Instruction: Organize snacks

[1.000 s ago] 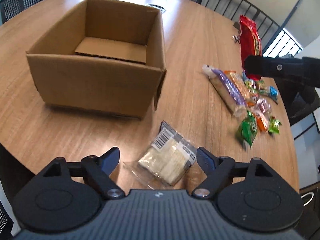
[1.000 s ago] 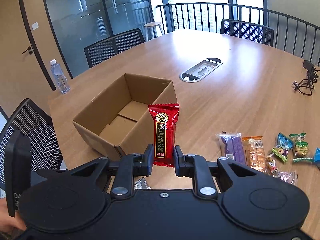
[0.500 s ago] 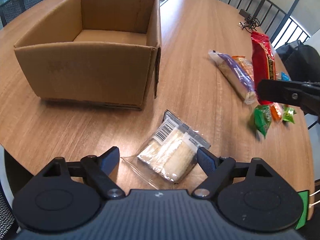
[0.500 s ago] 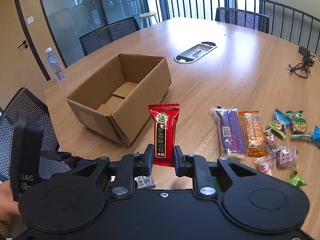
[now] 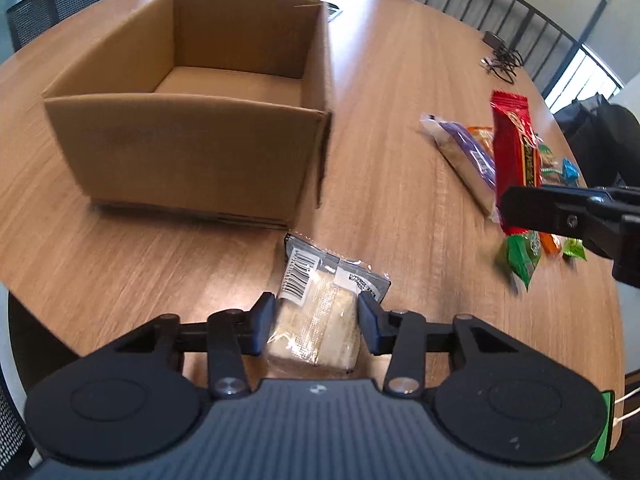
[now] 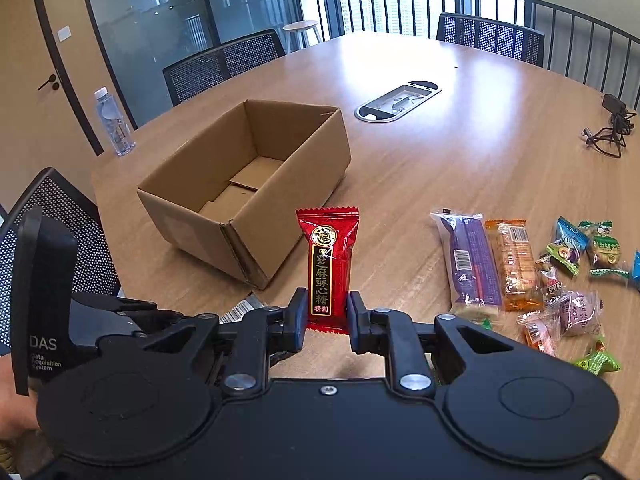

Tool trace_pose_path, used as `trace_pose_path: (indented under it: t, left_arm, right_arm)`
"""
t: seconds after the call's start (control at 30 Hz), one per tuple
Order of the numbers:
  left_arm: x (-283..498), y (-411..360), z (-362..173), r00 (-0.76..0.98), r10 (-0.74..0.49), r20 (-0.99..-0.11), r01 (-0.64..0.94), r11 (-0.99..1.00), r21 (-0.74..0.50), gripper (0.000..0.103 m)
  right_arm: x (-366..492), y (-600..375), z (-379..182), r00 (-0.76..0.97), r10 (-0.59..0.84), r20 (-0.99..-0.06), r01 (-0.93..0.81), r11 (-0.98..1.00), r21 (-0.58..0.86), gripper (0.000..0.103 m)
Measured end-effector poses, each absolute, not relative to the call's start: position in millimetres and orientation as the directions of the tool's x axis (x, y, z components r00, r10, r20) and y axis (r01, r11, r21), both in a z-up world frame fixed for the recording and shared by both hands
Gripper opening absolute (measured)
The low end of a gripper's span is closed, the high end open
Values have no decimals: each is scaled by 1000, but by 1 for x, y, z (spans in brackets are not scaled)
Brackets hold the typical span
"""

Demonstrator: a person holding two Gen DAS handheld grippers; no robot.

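Left wrist view, bottom centre: the left tongs (image 5: 316, 324) sit pressed against both sides of a clear cracker pack (image 5: 320, 312) that looks to be lying on the tabletop (image 5: 120, 256) just in front of the box (image 5: 192, 152). At the right edge of that frame, the right tongs (image 5: 520, 212) are clamped on the lower end of a red bar (image 5: 514, 148), held upright above the loose snacks (image 5: 520, 256).

In the right wrist view the red bar (image 6: 330, 268) stands at centre between the right tongs (image 6: 327, 316), with the box (image 6: 248, 184) in the upper left, open and apparently empty; more snacks (image 6: 516, 264) lie at right.

Both hands seem to be at the pick-up step. Next, each should lift clear of the near wall, move over the opening and let go, one after the other so they do not collide.
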State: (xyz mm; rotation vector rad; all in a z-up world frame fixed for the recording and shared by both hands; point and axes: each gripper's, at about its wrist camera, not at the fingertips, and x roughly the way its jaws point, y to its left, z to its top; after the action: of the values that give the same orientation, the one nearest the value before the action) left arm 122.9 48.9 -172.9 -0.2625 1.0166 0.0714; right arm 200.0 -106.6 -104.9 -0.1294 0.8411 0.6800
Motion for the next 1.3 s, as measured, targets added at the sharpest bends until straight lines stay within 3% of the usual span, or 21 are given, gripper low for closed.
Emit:
trace_pose_path:
  t: [0.37,0.87,1.3]
  left_arm:
    - [97,88,-152,572,-43,-819,-260,938,-231,41]
    - [74,170,-118,612,103,-784,-434,873,-224,40]
    - [81,206,-74,661,173,-730,-470,854,-222,40]
  right_arm:
    - [208,-92,-90,468,530,-707,-643,753,139,20]
    - [216,-41,-80,440,578,-687,-704,697,135,20]
    - [230,-6,-75,453,598,-661,-691,704,163,23]
